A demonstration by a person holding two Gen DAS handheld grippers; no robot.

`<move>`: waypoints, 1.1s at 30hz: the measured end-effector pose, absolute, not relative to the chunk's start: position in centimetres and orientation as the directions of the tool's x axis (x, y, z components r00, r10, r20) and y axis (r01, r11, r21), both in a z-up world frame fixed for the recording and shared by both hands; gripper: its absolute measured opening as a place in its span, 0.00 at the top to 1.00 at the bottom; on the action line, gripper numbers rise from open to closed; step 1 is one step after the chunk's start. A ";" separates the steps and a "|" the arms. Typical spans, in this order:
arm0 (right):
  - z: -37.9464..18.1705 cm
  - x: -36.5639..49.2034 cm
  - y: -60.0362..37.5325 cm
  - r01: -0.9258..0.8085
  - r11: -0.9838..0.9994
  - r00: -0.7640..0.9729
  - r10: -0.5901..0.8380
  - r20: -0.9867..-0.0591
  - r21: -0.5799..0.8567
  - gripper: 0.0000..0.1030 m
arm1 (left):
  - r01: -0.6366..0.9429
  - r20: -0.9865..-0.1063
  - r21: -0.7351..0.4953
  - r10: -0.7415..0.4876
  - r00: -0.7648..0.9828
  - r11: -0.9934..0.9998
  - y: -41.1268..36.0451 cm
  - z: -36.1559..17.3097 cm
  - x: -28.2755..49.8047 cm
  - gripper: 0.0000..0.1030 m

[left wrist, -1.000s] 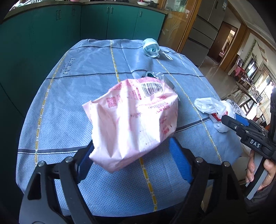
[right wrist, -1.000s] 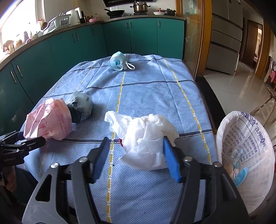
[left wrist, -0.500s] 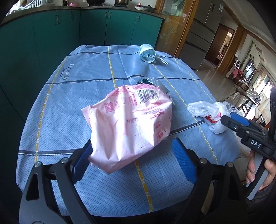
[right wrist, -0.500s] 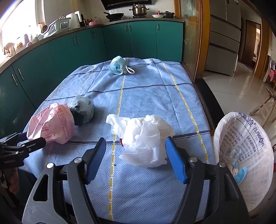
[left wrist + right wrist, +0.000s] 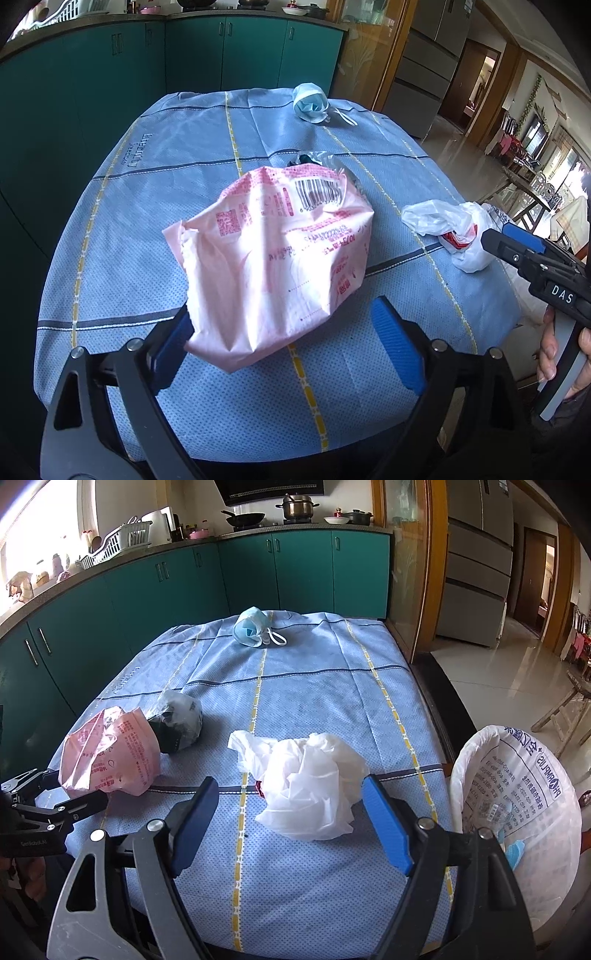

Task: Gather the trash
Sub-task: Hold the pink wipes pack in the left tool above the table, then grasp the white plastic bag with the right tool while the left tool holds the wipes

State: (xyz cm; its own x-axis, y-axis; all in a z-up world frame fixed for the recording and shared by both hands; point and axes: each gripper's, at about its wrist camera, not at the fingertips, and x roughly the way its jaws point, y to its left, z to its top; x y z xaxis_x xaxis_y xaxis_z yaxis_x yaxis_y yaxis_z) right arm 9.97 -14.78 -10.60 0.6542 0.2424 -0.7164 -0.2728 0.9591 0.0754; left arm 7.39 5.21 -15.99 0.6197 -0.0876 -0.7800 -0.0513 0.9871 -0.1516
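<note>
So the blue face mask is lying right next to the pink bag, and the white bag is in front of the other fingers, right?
Not quite. The blue face mask lies far off at the back end of the table, alone. What sits right next to the pink bag is a dark crumpled bag; the right wrist view shows this. The white bag is indeed in front of the right gripper, between its open fingers.

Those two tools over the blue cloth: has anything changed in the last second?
Both have just been opening wider. The left tool stands around the pink bag, the right tool around the white plastic bag; neither is gripped. The bags, the face mask and the lined bin stayed put.
</note>
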 end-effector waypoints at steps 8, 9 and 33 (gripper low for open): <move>-10.9 10.1 -14.9 -0.268 0.961 0.651 0.236 -0.722 0.072 0.22 | -0.052 -0.789 -0.139 -0.079 0.609 0.989 5.1 -16.3 7.6 0.09; -10.9 10.1 -14.9 -0.267 0.961 0.650 0.234 -0.723 0.071 0.22 | -0.055 -0.791 -0.139 -0.077 0.607 0.989 5.1 -16.3 7.6 0.09; -12.7 13.2 -14.9 -0.228 0.973 0.632 0.184 -0.753 0.046 0.16 | -0.026 -0.800 -0.110 -0.073 0.596 0.994 4.9 -16.1 10.4 0.08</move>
